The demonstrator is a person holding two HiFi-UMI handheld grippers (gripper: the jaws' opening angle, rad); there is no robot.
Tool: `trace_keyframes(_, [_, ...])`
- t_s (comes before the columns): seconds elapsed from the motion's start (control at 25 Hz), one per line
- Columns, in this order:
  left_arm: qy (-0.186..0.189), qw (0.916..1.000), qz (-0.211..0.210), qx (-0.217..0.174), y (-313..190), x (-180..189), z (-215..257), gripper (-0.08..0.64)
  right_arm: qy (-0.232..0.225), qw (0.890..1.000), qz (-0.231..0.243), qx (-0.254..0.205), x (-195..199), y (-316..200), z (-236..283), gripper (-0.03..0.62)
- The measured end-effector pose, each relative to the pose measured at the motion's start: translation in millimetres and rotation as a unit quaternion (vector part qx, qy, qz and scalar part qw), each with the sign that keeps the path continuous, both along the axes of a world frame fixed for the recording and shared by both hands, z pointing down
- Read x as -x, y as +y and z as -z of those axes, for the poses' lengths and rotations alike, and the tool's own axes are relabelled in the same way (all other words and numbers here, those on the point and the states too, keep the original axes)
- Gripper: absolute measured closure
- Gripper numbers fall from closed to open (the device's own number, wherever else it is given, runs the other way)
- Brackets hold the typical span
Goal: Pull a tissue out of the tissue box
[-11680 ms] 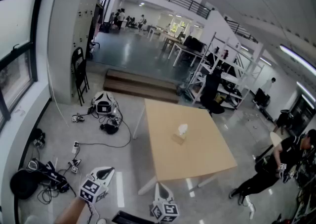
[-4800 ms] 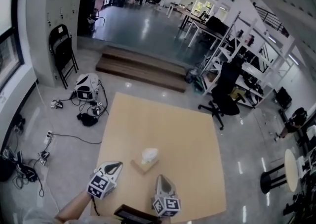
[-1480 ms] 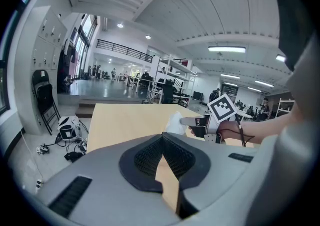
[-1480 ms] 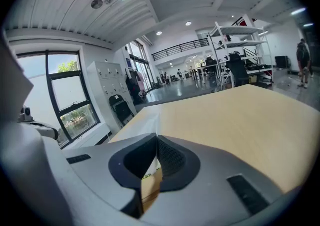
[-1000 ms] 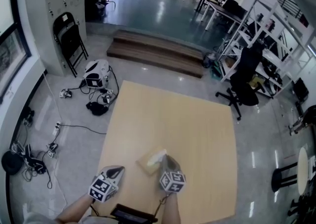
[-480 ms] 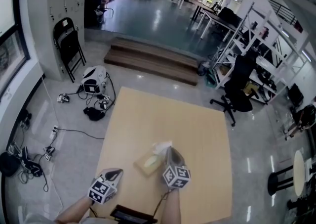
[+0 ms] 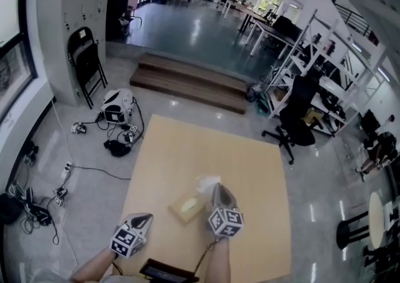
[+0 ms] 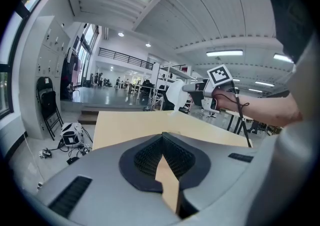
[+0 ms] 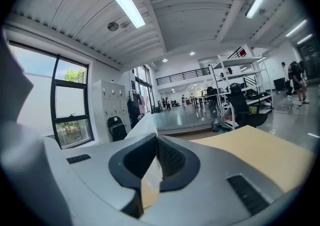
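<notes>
A tan tissue box (image 7: pixel 185 207) lies on the wooden table (image 7: pixel 250 169), near its front edge. My right gripper (image 7: pixel 215 188) is raised just right of the box and is shut on a white tissue (image 7: pixel 206 182), which sticks out past its tips. In the right gripper view the tissue (image 9: pixel 141 126) runs forward from the closed jaws of the right gripper (image 9: pixel 154 138). The left gripper view shows the same tissue (image 8: pixel 174 95) hanging from the right gripper. My left gripper (image 7: pixel 144 218) hovers left of the box with its jaws together and nothing in them. The left gripper's (image 8: pixel 163 135) own body hides the box.
A black device (image 7: pixel 165 271) lies at the table's near edge. Cables and a white case (image 7: pixel 117 105) litter the floor at left, by a folding chair (image 7: pixel 85 62). Wooden steps (image 7: pixel 187 84) lie beyond the table, and an office chair (image 7: pixel 295 122) stands at the back right.
My right gripper has risen from the box top, drawing the tissue up with it. The left gripper has stayed in place.
</notes>
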State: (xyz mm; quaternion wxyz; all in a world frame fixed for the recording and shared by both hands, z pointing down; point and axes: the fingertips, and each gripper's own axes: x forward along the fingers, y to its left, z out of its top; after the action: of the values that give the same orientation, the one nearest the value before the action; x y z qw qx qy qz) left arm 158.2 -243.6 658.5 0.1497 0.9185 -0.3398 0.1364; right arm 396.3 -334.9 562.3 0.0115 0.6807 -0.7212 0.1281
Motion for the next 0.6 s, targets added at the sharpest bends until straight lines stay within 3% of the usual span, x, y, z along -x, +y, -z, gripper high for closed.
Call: trace_keyframes(0.6, [0.016, 0.9992, -0.003, -0.037, -2, -5, 26, 0.554, 0.015, 1.0, -0.011, -0.006, 8, 60, 2, 0.588])
